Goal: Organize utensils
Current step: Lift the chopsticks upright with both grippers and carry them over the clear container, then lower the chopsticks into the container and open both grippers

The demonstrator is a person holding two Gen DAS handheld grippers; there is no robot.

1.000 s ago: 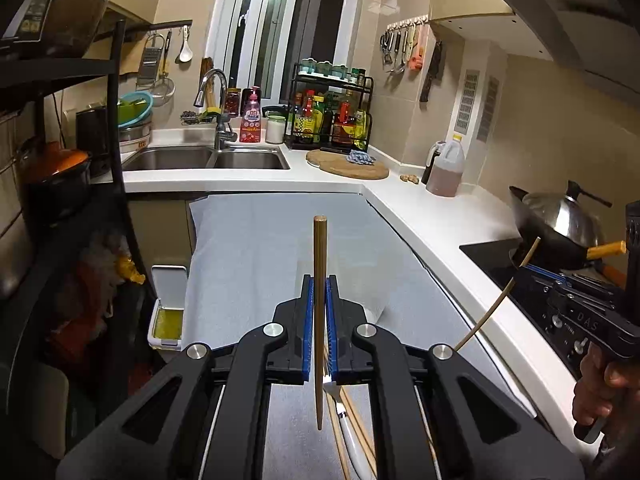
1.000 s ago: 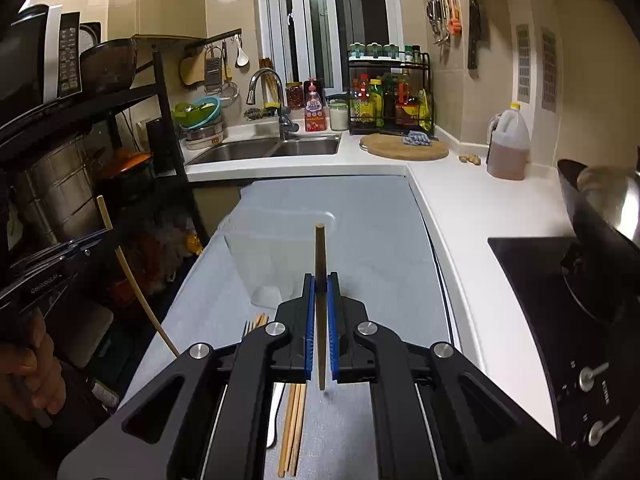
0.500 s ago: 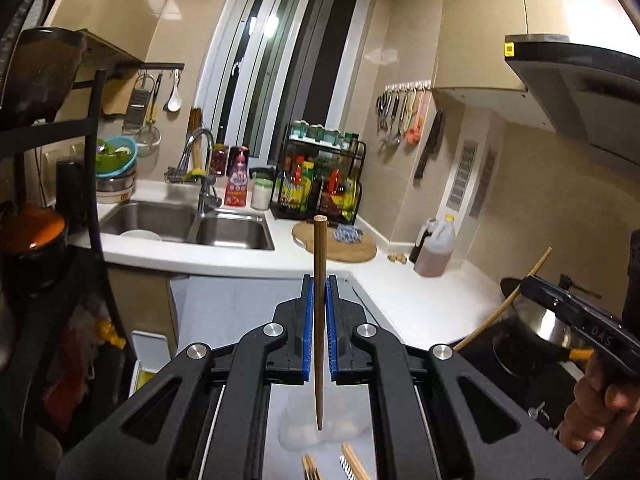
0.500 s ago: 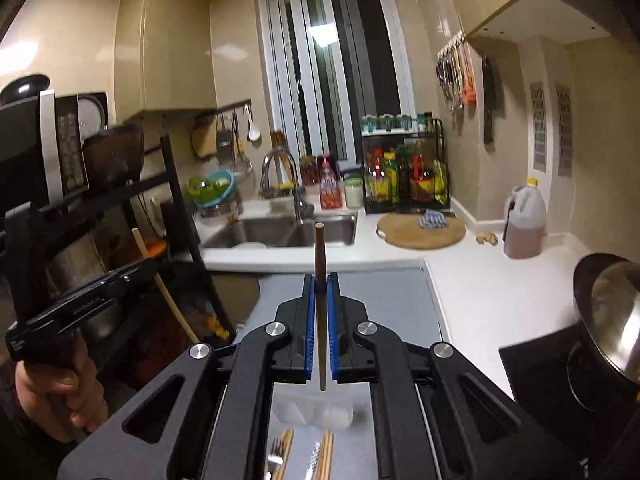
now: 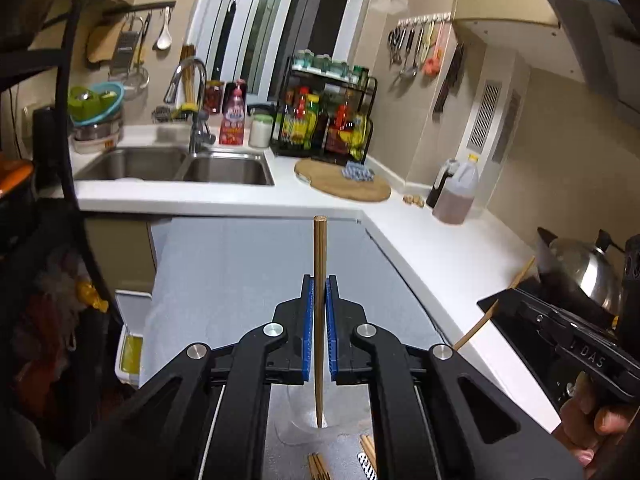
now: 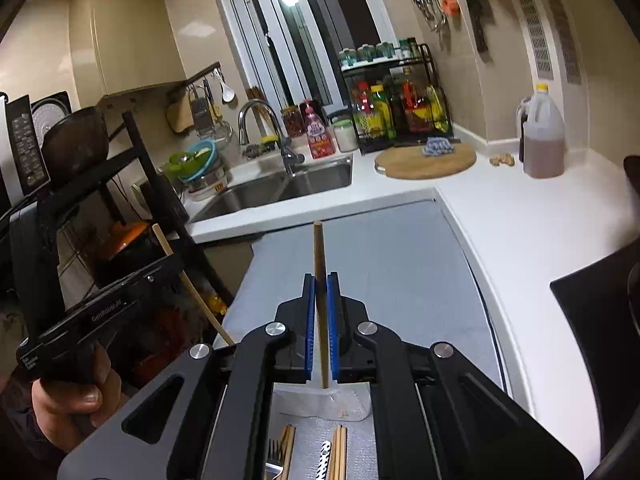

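My left gripper (image 5: pixel 319 292) is shut on a wooden chopstick (image 5: pixel 319 264) held upright, its tip over a clear plastic container (image 5: pixel 304 430) on the grey mat (image 5: pixel 240 272). My right gripper (image 6: pixel 320 292) is shut on another wooden chopstick (image 6: pixel 319 256), upright above the same clear container (image 6: pixel 324 402). More chopsticks (image 6: pixel 340 452), a fork (image 6: pixel 274 456) and a patterned utensil handle (image 6: pixel 325 458) lie on the mat below. The right gripper with its chopstick shows at the right of the left wrist view (image 5: pixel 496 308); the left gripper shows at the left of the right wrist view (image 6: pixel 168 258).
White counter (image 5: pixel 440 248) wraps around the mat. A sink (image 5: pixel 176 164), a spice rack (image 5: pixel 324 120), a round cutting board (image 5: pixel 344 184) and an oil jug (image 5: pixel 456 192) stand at the back. A wok (image 5: pixel 580 268) sits on the stove at right. A black shelf rack (image 6: pixel 80 200) stands at left.
Both grippers first tilted up and then back down toward the mat, each still holding its chopstick. The clear container now lies under both chopstick tips.
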